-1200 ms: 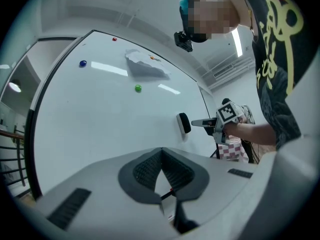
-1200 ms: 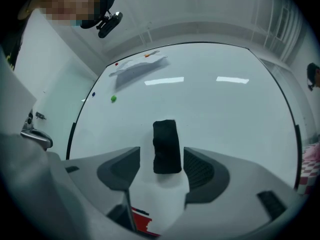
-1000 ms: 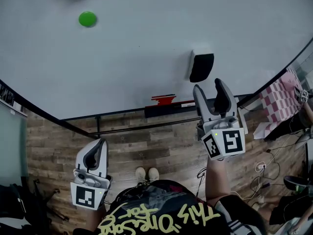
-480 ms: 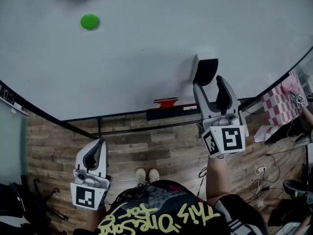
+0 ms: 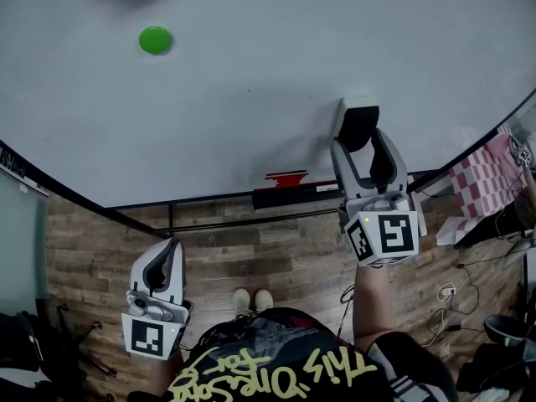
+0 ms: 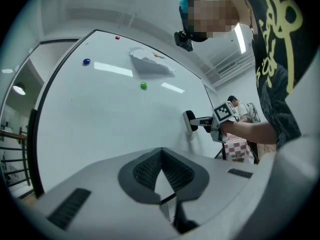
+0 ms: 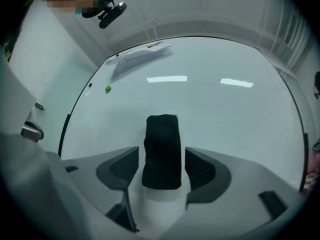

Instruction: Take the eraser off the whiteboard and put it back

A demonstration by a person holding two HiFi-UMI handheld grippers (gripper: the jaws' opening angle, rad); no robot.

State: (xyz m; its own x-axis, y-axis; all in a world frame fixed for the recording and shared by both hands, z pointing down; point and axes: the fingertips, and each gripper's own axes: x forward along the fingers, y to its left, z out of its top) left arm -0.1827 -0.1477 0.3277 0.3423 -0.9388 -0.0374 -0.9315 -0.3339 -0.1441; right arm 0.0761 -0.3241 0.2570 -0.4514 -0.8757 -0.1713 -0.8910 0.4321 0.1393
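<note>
Spread apart on the right gripper (image 7: 161, 156), with the fingers (image 7: 201, 170) flanking the black eraser (image 7: 162, 144) and a sliver of gap at each pad. Sitting right between them, flat against the whiteboard (image 5: 251, 99) just ahead. Looks like the approach before the grasp: next, closing squarely on the eraser's sides, then pulling straight back off the board. Pressed together and empty on the left gripper (image 6: 161, 171), hanging low, well apart from the working fingers.
</note>
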